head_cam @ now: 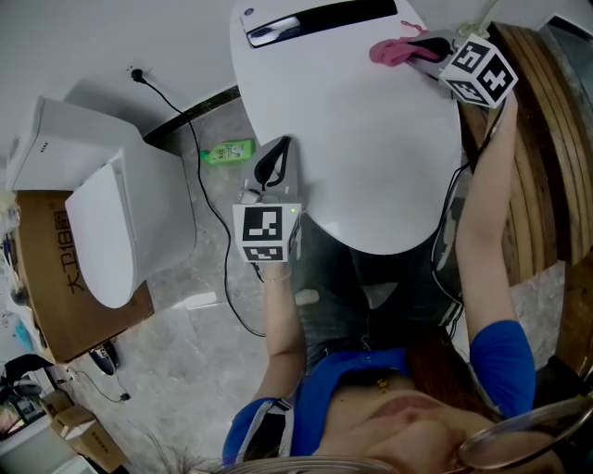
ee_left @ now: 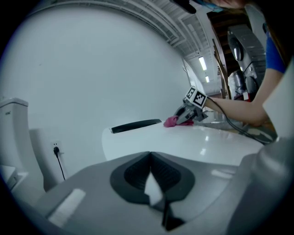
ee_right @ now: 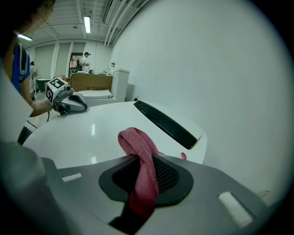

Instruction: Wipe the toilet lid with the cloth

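The white toilet lid (head_cam: 371, 148) is closed and fills the top middle of the head view. A pink cloth (head_cam: 393, 51) lies bunched on the lid's far right part, near the black strip (head_cam: 320, 18) at the back. My right gripper (head_cam: 419, 48) is shut on the cloth (ee_right: 140, 156), which hangs between its jaws and folds forward onto the lid (ee_right: 101, 124). My left gripper (head_cam: 276, 153) rests at the lid's left edge, shut with nothing in it (ee_left: 149, 157). From there the right gripper (ee_left: 190, 112) and the cloth (ee_left: 171, 121) show across the lid (ee_left: 183, 142).
A second white toilet (head_cam: 111, 222) stands to the left beside a cardboard box (head_cam: 51, 278). A green bottle (head_cam: 227, 151) lies on the floor by the bowl, and a black cable (head_cam: 199, 157) runs down from a wall socket. Curved wooden boards (head_cam: 542, 139) stand right of the toilet.
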`<state>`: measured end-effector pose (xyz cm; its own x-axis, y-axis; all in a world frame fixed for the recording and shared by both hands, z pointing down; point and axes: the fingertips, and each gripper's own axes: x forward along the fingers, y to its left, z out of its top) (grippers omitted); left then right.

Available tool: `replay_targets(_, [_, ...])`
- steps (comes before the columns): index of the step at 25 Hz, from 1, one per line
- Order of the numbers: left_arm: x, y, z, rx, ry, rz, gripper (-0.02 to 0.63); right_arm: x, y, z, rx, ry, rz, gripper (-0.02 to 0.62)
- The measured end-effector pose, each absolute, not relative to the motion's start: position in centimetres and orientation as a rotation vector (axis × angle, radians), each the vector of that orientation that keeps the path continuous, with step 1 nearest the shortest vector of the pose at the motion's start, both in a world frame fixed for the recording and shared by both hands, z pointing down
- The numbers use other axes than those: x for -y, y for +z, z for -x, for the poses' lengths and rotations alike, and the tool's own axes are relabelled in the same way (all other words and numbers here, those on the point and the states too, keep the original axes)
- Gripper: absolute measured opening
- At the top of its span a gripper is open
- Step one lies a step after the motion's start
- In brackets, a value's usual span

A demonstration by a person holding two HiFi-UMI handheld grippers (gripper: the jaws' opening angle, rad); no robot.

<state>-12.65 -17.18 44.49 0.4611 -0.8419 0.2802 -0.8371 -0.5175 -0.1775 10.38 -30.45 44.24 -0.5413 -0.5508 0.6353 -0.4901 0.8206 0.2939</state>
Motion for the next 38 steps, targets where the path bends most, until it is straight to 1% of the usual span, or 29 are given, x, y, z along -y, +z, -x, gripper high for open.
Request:
replay_targets(6, [17.1, 44.4, 12.5, -1.534, -0.533, 2.668, 0.002, 30.3, 44.1, -9.9, 2.253, -0.129, -0.726, 0.072])
replay_targets(24, [17.3, 44.6, 12.5, -1.537, -0.547, 2.647, 0.002, 29.6, 43.9, -3.9, 2.269, -0.214, -0.565, 0.075])
replay_targets(38, [17.3, 44.5, 12.7, -1.535, -0.546, 2.650, 0.002, 29.2, 43.8, -1.3, 2.260, -0.246, -0.506, 0.075])
